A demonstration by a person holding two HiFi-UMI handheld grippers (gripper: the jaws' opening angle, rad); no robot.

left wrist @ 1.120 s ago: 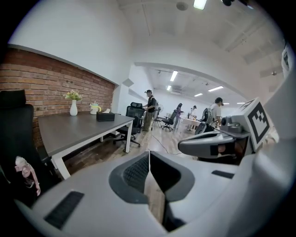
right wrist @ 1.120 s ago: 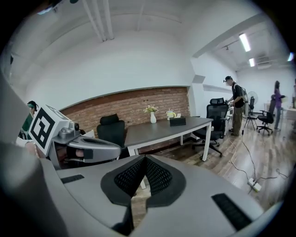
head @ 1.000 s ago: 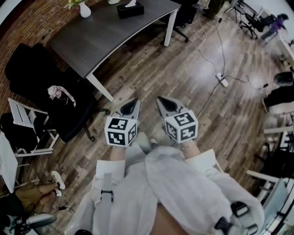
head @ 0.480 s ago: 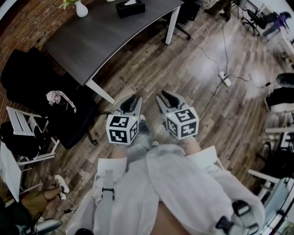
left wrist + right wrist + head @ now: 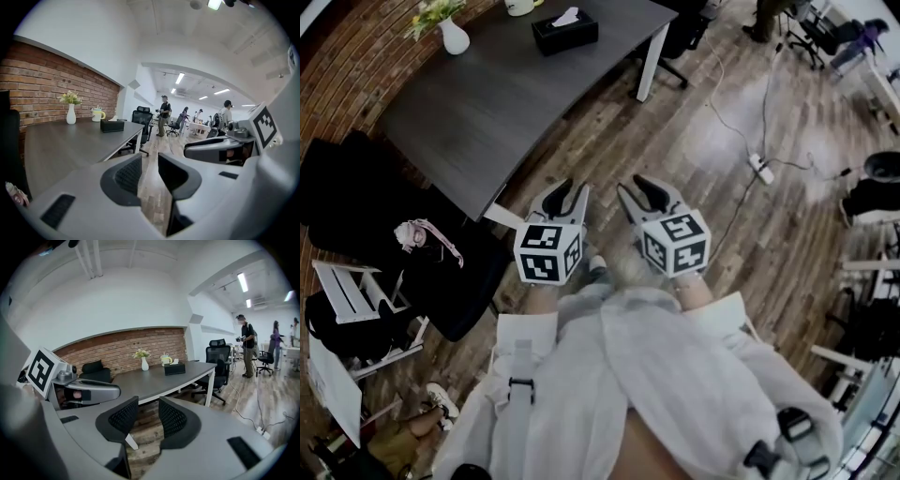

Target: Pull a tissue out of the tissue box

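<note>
The black tissue box (image 5: 565, 31) with a white tissue sticking out of its top stands at the far end of the dark grey table (image 5: 487, 103). It also shows small in the left gripper view (image 5: 112, 125) and the right gripper view (image 5: 174, 368). My left gripper (image 5: 567, 192) (image 5: 149, 173) and right gripper (image 5: 636, 187) (image 5: 148, 416) are held side by side over the wood floor, well short of the table. Both pairs of jaws are opening, with nothing between them.
A white vase with flowers (image 5: 453, 36) and a mug (image 5: 518, 5) stand on the table near the box. Black chairs (image 5: 441, 272) and a white rack (image 5: 347, 291) sit to the left. A power strip with its cable (image 5: 759, 167) lies on the floor to the right. People stand far off (image 5: 244, 343).
Both grippers went from shut to open. I have moved toward the table, so the table and tissue box sit lower and nearer in the head view.
</note>
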